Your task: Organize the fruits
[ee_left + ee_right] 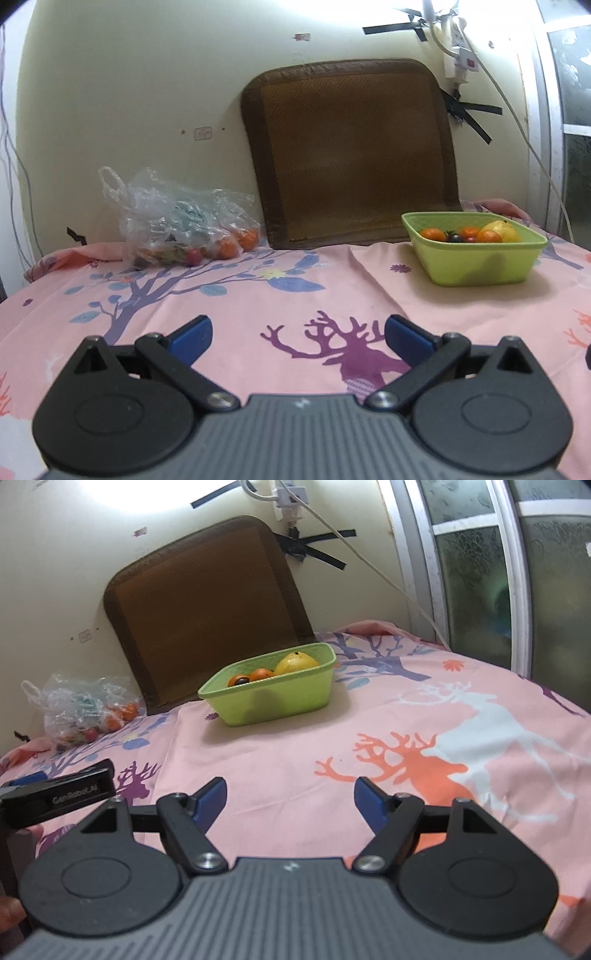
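We see the left gripper [298, 338] held low over a pink bedsheet [332, 295], its blue-tipped fingers [192, 338] spread wide apart with nothing between them, a purple deer print showing in the gap. The right gripper [290, 799] sits likewise above the sheet, its jaws parted and empty; in its view the left gripper's dark body [59, 797] shows at the left edge, nearer us than the basin.

Our landmark is the green plastic basin [476, 264], which stands on the sheet ahead of both grippers and well apart from them. Inside the basin lie several small oranges [433, 233], a yellow fruit [504, 229] against its far right side, and a dark round fruit [455, 238] among the oranges. Just behind the basin and to its left, a brown woven mat [351, 147] leans against the pale wall. Farther left of the basin, beyond the mat, a clear plastic bag [177, 221] rests on the sheet by the wall, with more small oranges [248, 238] and a reddish fruit [192, 255] visible through it. Above and behind the basin, a white power strip [458, 48] hangs on the wall. To the basin's right stands a frosted glass window [517, 572].
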